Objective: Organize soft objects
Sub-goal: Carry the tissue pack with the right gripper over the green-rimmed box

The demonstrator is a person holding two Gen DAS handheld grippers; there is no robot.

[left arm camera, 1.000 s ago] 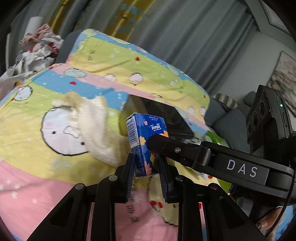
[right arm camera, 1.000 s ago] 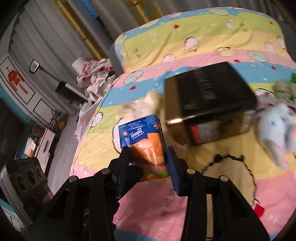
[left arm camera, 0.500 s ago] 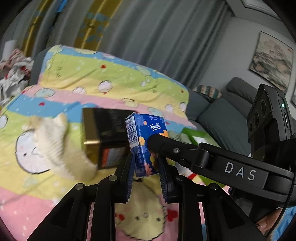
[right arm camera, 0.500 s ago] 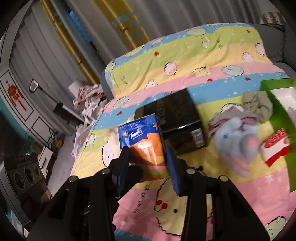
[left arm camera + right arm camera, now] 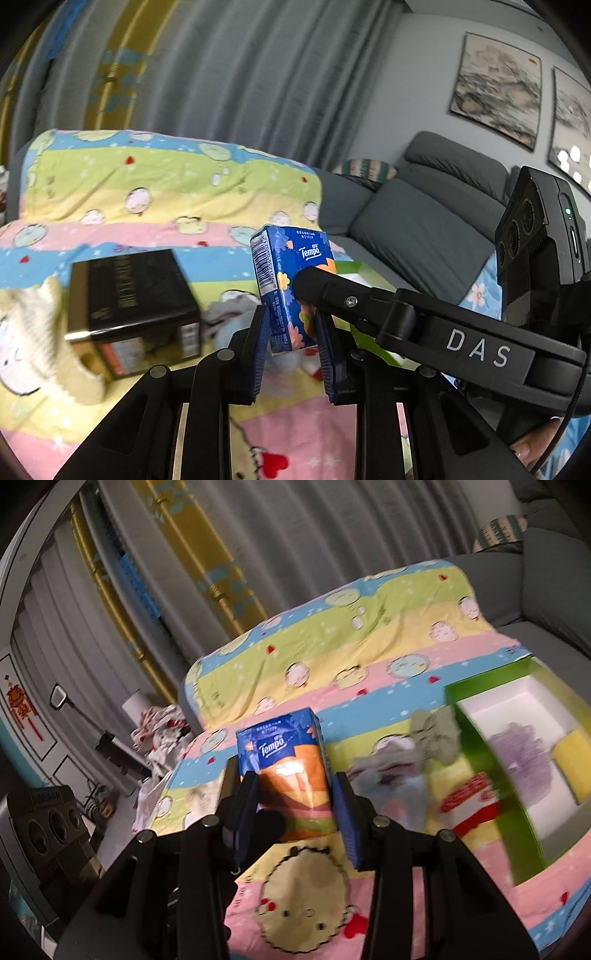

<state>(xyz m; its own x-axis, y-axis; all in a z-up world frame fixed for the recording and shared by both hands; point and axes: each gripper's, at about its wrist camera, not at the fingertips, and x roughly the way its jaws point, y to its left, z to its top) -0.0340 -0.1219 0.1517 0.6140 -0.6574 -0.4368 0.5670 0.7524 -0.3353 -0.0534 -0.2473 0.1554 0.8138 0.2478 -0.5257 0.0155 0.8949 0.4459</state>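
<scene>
Grey pleated curtains (image 5: 236,74) hang across the back, one panel (image 5: 207,550) patterned yellow and blue. A grey sofa (image 5: 417,218) sits beneath two framed landscape paintings (image 5: 495,88) on the pale wall.

Tissue pack (image 5: 284,760) blue-orange – blanket (image 5: 332,646) pastel-striped – tray (image 5: 480,720) green

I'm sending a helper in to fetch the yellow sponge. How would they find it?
Start at the striped cartoon blanket over the sofa, then find the green box with a white inside on it. The yellow sponge lies inside, beside a purple fluffy item; it is the only bright yellow block there.
</scene>
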